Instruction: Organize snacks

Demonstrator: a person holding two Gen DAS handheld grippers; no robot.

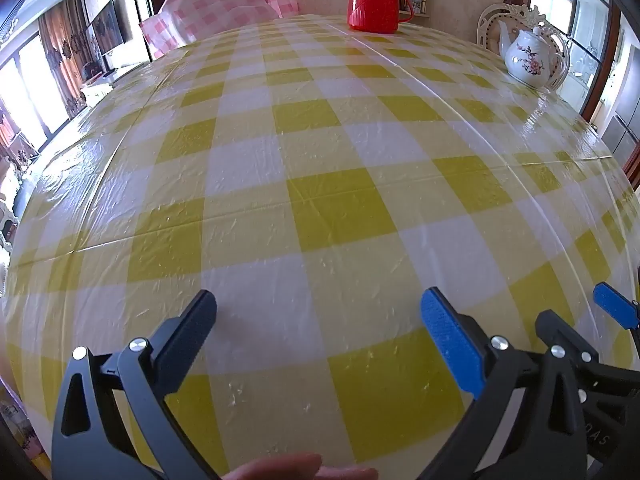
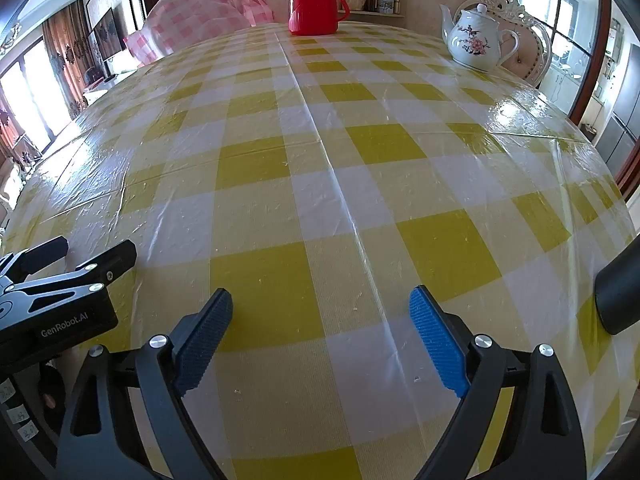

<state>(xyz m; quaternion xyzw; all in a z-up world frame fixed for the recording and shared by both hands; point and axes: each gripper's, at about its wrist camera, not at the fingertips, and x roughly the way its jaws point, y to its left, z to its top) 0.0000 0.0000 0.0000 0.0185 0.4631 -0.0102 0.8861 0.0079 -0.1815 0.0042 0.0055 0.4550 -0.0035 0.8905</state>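
No snack shows in either view. In the left wrist view my left gripper hangs open over the yellow-and-white checked tablecloth, with nothing between its fingers. My right gripper is open too, tilted down at the same cloth, and holds nothing. The two grippers sit side by side near the table's front edge. In the right wrist view the left gripper shows at the left edge. A blue pad of the right gripper's fingers shows at the left wrist view's right edge.
A red thermos jug stands at the table's far edge. A white flowered teapot sits at the far right, in front of an ornate chair. Pink checked fabric lies beyond the far left. A dark rounded object intrudes at the right. A person's fingertip shows below.
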